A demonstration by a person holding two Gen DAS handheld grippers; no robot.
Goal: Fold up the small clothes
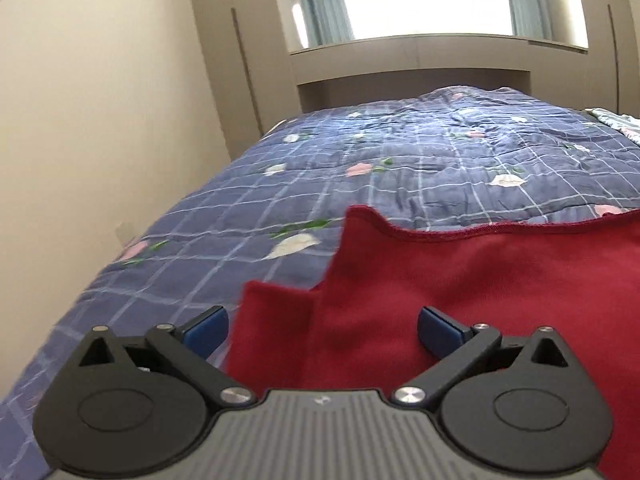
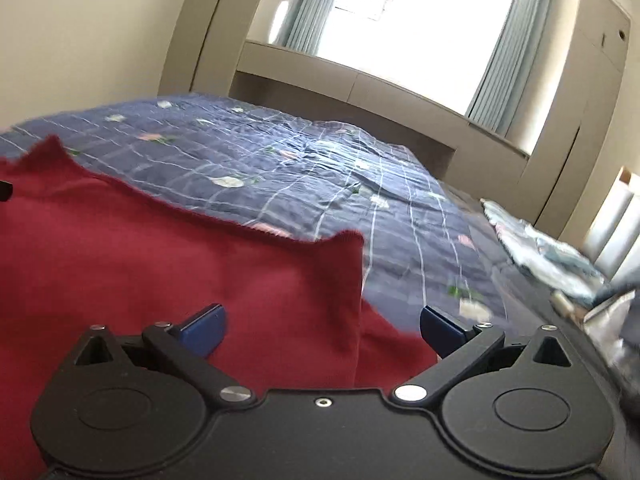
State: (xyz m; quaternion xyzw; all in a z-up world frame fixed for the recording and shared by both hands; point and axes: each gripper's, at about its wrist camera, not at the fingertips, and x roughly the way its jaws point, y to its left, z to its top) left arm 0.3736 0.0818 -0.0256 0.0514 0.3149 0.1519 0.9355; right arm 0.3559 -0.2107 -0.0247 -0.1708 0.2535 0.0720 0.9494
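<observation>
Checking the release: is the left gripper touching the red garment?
Cannot tell. In the left wrist view the left gripper stands open over the red garment, but no gap or contact shows.

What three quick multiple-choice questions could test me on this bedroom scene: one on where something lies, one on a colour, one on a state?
1. The red garment lies on:
A. a chair
B. the bed quilt
C. the floor

2. The gripper pads are:
A. blue
B. yellow
C. white

3. The left gripper is:
A. shut on cloth
B. open
C. out of view

Answers: 1 B, checked floral quilt shows all around the cloth; 2 A, both views show blue pads; 3 B, pads stand wide apart, pinching nothing.
</observation>
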